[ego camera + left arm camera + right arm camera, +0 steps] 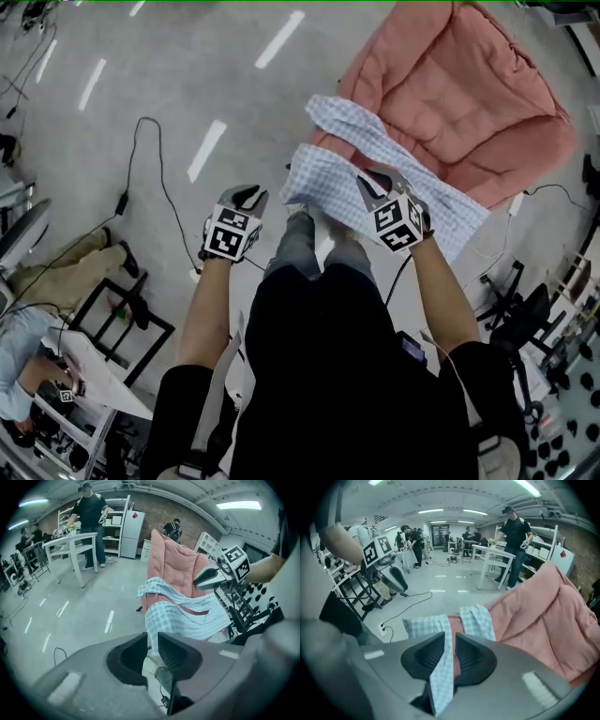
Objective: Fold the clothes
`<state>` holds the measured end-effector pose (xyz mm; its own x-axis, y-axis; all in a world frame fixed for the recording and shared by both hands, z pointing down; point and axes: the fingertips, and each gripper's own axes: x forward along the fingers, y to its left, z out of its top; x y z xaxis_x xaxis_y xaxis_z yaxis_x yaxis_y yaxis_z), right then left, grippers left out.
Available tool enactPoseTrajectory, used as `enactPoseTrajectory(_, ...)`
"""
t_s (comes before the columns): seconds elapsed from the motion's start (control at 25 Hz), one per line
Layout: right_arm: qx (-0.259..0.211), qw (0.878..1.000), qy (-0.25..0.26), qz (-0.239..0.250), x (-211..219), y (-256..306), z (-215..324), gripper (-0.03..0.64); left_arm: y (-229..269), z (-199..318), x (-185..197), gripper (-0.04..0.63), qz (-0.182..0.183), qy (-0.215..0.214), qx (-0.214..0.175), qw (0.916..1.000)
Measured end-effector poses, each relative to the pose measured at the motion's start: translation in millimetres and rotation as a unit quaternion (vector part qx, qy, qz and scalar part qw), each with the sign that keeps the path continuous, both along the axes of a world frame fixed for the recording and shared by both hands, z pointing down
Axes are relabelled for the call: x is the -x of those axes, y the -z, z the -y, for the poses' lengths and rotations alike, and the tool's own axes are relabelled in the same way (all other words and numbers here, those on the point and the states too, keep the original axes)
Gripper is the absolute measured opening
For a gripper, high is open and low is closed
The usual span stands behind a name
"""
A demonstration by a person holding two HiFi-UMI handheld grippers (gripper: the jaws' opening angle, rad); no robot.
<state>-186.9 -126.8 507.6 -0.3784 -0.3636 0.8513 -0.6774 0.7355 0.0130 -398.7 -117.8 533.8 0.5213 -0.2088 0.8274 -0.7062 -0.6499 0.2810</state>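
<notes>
With left gripper (248, 195) and right gripper (375, 178) each pinching the checked cloth (328, 178), I hold it spread for folding.

one blue-checked garment (323, 173). one pink quilted cushion (469, 94). two grippers, the left gripper (246, 196) and the right gripper (373, 180). two marker cubes, one on each gripper. one white fridge (132, 534).

Shirt (323, 173) hangs between left tongs (247, 195) and right tongs (378, 178), quilt (459, 94) behind.
</notes>
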Motion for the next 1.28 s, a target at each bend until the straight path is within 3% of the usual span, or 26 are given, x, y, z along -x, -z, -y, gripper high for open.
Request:
enactPoseTrajectory(0.28, 0.014, 0.997, 0.071, -0.002, 52.0, -26.8, 36.5, 0.078, -20.0, -11.6, 10.4, 0.084, -0.043, 0.092, 0.021, 0.9947)
enactPoseTrajectory(0.4, 0.024, 0.994, 0.108, -0.008, 71.0, -43.8, 46.4, 0.080, -41.2, -23.0, 16.5, 0.091, -0.072, 0.169, 0.044, 0.9821)
enactPoseTrajectory(0.52, 0.027, 0.990, 0.141, -0.010, 92.3, -63.2, 60.4, 0.080, -68.2, -28.5, 20.1, 0.100, -0.125, 0.263, 0.076, 0.9537)
enactPoseTrajectory(0.72, 0.062, 0.985, 0.162, 0.006, 99.8, -94.3, 72.6, 0.100, -100.3, -37.1, 8.8, 0.169, -0.226, 0.400, 0.123, 0.8795)
enactPoseTrajectory(0.96, 0.109, 0.985, 0.130, 0.039, 98.1, -114.8, 67.9, 0.132, -131.0, -54.6, -0.5, 0.213, -0.297, 0.479, 0.158, 0.8107)
enactPoseTrajectory(1.04, 0.113, 0.985, 0.127, 0.035, 97.5, -119.7, 64.0, 0.138, -134.3, -57.1, -3.4, 0.213, -0.313, 0.488, 0.168, 0.7975)
enactPoseTrajectory(1.2, 0.118, 0.984, 0.127, 0.028, 98.4, -124.3, 61.6, 0.140, -137.3, -55.9, -7.1, 0.213, -0.339, 0.492, 0.177, 0.7822)
enactPoseTrajectory(1.28, 0.125, 0.983, 0.130, 0.026, 97.8, -126.0, 60.6, 0.138, -137.8, -56.4, -8.5, 0.210, -0.351, 0.488, 0.178, 0.7792)
